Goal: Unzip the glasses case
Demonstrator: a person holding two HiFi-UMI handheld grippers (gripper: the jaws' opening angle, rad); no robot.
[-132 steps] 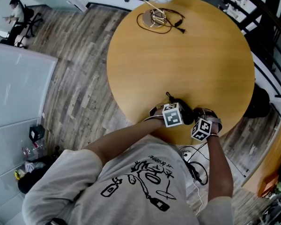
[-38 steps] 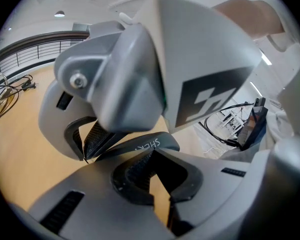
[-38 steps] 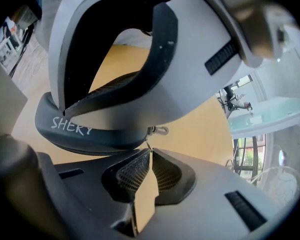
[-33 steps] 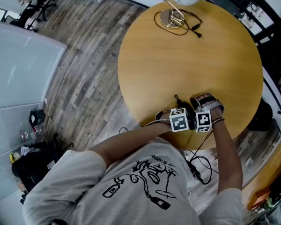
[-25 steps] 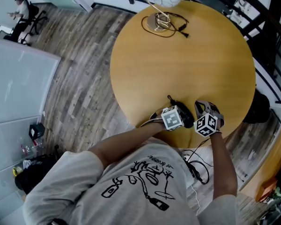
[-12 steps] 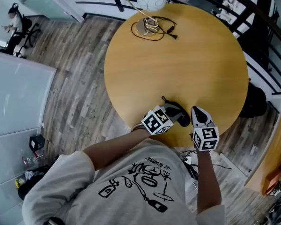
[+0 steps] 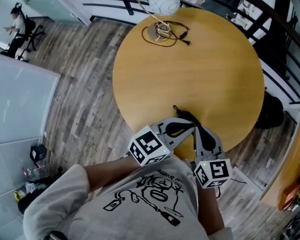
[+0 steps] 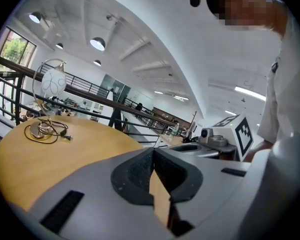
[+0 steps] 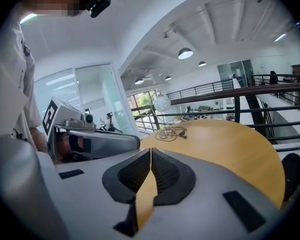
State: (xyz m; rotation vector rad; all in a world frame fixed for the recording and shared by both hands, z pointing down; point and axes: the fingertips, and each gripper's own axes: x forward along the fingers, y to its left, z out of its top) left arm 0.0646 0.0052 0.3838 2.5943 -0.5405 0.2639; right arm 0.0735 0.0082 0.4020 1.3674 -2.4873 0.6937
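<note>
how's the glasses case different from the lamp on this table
The glasses case is dark and lies low near the near edge of the table. The lamp stands tall at the far edge, with a white globe shade on a curved metal arm. The lamp has a black cord looped by its base, while the glasses case shows only a short tail at one end. Both rest on the same round wooden table.

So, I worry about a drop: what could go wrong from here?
The glasses case lies near the edge of the table, below both claws. A clumsy descent of the left claw or right claw could knock it off. Both are shut and empty, so regripping needs them opened first.
</note>
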